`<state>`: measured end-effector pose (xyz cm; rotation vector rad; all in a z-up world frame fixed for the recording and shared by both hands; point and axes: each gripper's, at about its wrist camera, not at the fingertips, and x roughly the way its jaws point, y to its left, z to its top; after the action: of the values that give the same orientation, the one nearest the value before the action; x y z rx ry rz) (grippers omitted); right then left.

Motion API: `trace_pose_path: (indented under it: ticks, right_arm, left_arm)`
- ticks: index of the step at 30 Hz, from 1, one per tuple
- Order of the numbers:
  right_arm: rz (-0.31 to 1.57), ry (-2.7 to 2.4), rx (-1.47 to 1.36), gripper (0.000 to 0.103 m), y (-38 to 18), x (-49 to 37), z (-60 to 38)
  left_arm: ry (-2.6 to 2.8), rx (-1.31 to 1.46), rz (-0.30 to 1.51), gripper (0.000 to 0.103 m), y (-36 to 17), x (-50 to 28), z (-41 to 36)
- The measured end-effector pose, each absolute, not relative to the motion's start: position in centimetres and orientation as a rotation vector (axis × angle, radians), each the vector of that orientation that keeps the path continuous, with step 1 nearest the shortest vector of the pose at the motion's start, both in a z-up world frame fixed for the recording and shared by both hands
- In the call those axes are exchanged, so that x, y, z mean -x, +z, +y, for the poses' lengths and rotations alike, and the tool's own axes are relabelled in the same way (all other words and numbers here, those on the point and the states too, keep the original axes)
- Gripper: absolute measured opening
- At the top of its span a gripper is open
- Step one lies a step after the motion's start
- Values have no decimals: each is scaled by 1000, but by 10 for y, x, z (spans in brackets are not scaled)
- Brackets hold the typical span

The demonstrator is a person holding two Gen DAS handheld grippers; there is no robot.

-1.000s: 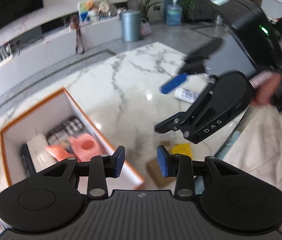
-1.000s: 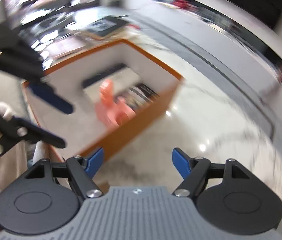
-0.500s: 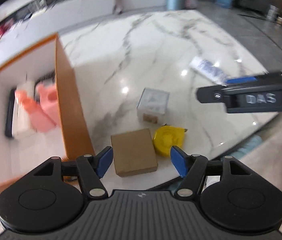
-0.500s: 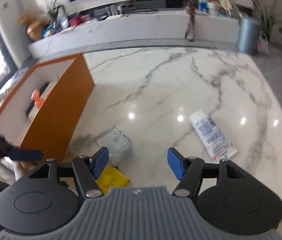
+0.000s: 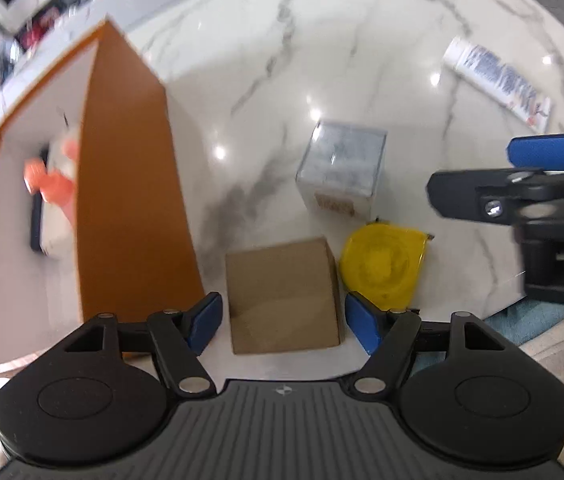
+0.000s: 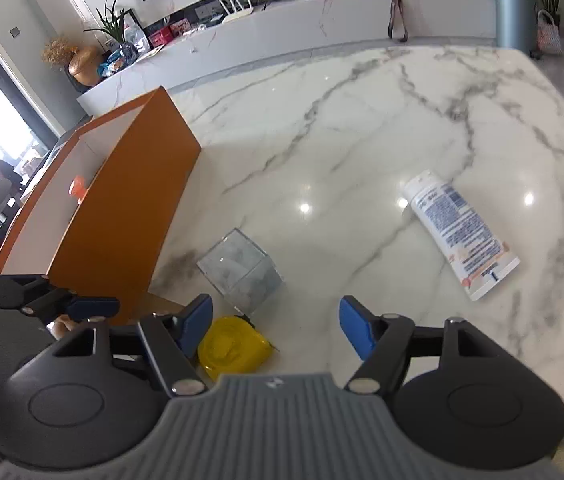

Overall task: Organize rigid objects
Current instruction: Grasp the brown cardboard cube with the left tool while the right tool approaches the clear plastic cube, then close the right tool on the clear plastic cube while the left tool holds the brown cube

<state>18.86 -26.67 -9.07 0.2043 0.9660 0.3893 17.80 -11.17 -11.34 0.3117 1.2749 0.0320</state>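
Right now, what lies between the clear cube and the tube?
Nothing: bare marble tabletop between the clear cube and the tube. The right wrist view shows it plainly.

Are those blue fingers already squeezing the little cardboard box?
Apart. The left wrist view shows the cardboard box between the left gripper's fingers, with bare table on both sides.

Tabletop (image 6: 362, 128): glossy veined marble. Box (image 5: 282, 292) betw. left gripper (image 5: 284, 322) pads: matt brown cardboard. Cube (image 6: 240, 270) ahead: clear plastic. Tube (image 6: 460, 234): smooth, printed.
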Motion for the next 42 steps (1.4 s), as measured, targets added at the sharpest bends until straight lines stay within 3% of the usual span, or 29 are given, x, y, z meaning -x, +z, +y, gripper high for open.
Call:
trace_pose_path:
  ticks: [3, 15, 22, 42]
  right_arm:
    - [979, 398, -221, 71, -93, -191, -269]
    - [982, 411, -235, 71, -98, -195, -270]
    - [956, 377, -262, 71, -97, -200, -275]
    - [918, 549, 83, 66, -113, -227, -197]
  left_arm:
    - [34, -255, 1284, 72, -117, -177, -105]
    - [-19, -126, 1194, 69, -112, -183, -116]
    - [-19, -96, 1182, 73, -112, -179, -108]
    - [-65, 21, 1114, 67, -120, -172, -82]
